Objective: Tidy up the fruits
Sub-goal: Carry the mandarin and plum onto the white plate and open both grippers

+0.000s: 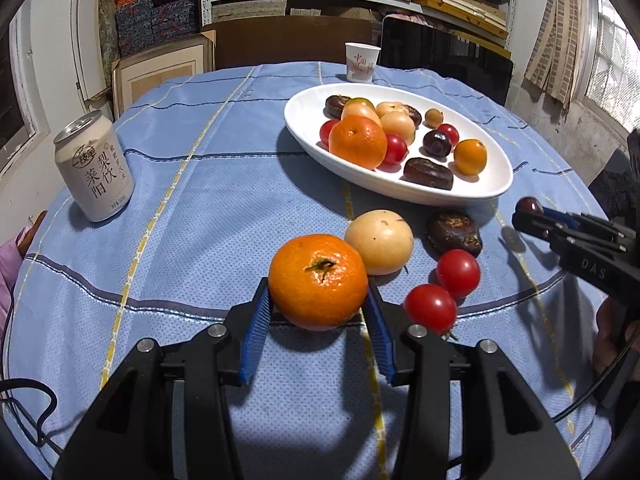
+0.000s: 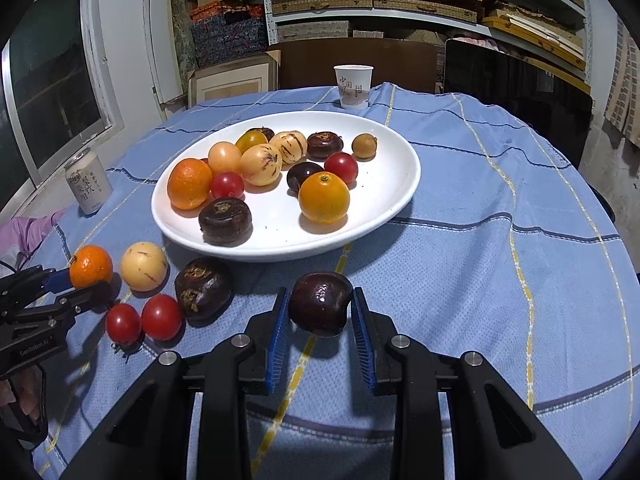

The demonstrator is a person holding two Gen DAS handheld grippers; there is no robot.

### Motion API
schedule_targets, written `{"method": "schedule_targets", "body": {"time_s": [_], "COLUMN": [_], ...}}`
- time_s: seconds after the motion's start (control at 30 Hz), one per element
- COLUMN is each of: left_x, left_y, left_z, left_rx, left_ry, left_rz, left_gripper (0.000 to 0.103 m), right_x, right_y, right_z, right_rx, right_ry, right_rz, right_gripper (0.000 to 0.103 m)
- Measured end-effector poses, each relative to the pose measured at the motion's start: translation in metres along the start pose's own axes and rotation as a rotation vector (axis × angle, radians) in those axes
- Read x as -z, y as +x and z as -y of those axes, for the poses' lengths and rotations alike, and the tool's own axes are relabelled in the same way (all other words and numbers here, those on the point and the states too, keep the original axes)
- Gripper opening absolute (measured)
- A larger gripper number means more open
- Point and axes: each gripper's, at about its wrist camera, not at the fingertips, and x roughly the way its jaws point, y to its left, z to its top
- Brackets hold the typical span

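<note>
Here the left gripper [image 1: 318, 304] has its blue pads pressed on both flanks of a tangerine [image 1: 318, 280], stem end facing up; the fruit seems raised just off the blue checked tablecloth [image 1: 192, 200], with its shadow under it. The right gripper [image 2: 320, 316] is clamped on a dark glossy chestnut-like fruit [image 2: 320, 309], also held clear of the cloth.

Outward from the left jaws, still loose on the cloth, lie a pale yellow round fruit [image 1: 379, 241] touching the tangerine's far right side, a dark water chestnut [image 1: 454, 233] beyond it, and two cherry tomatoes [image 1: 430, 307] just right of the gripper.

The relation that matters is the white oval plate [image 2: 404, 184]: it sits straight ahead of the right jaws and near them, while from the left jaws it lies ahead and off to the right, with the loose fruit between. The right hand looks nearer to a drop. The plate's open patch is at its near right; the left side is crowded.
</note>
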Motion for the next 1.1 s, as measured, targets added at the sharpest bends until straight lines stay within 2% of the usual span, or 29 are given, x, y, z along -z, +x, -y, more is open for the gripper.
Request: {"method": "schedule_targets", "body": {"time_s": [0.4, 0.6, 0.83, 0.97, 1.1], "left_x": [0.009, -0.009, -0.069, -0.098, -0.116], "left_y": [-0.032, -0.048, -0.043, -0.015, 0.021], "left_z": [0.01, 0.024, 0.054, 0.079, 0.102], "left_rx": [0.028, 0.048, 0.11, 0.147, 0.171], "left_ry": [0.024, 0.061, 0.108, 0.143, 0.176], "left_rz": [0.042, 0.074, 0.089, 0.051, -0.005], "left_gripper": [0.044, 0.044, 0.044, 0.044, 0.044], "right_x": [0.021, 0.014, -0.04, -0.084, -0.118], "right_y": [-0.037, -0.052, -0.062, -0.06, -0.037], "right_z": [0.002, 0.002, 0.002, 0.009, 0.021], "right_rx": [-0.043, -0.056, -0.028, 0.022, 0.033], "right_ry": [0.021, 0.005, -0.087, -0.18, -0.205], "right_rz": [0.015, 0.037, 0.121, 0.175, 0.169], "right_gripper": [0.031, 0.031, 0.031, 0.031, 0.031]}}
